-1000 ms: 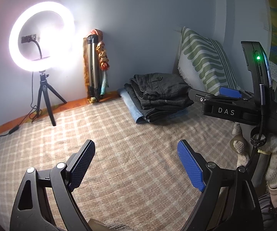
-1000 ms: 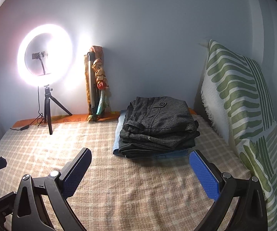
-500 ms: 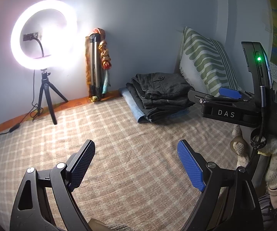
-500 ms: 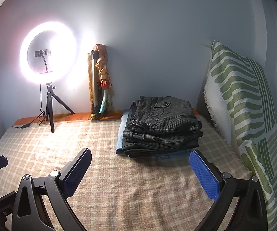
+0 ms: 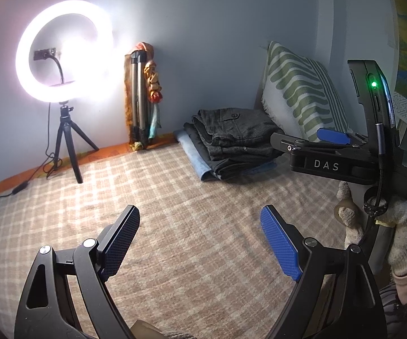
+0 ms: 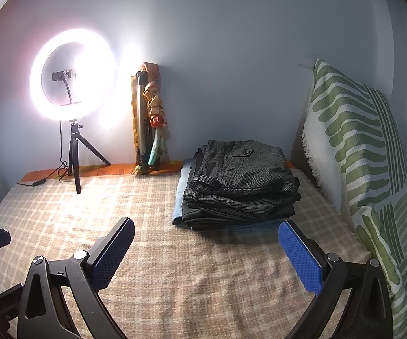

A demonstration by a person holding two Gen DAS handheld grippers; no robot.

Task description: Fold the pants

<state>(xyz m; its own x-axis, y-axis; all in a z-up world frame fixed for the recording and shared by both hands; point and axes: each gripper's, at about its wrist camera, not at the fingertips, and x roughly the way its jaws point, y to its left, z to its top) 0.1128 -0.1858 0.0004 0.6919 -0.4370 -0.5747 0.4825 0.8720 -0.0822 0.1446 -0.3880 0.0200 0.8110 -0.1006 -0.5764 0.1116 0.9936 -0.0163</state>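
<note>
A stack of folded pants [image 6: 240, 183] lies at the far right of the checked bedspread [image 6: 147, 212], dark grey pairs on top of a light blue pair; it also shows in the left wrist view [image 5: 231, 144]. My left gripper [image 5: 200, 240] is open and empty, held above the bedspread well short of the stack. My right gripper [image 6: 206, 251] is open and empty, just in front of the stack. The right gripper's body [image 5: 344, 163] shows in the left wrist view, held by a gloved hand [image 5: 401, 226].
A lit ring light on a small tripod [image 6: 73, 84] stands at the back left with its cable [image 6: 39, 182]. A folded tripod wrapped in cloth [image 6: 149, 124] leans on the wall. A green-striped pillow [image 6: 359, 155] stands at the right edge.
Both views have shifted slightly, so the stack and ring light sit a little further right in each. Both grippers stay open and empty.
</note>
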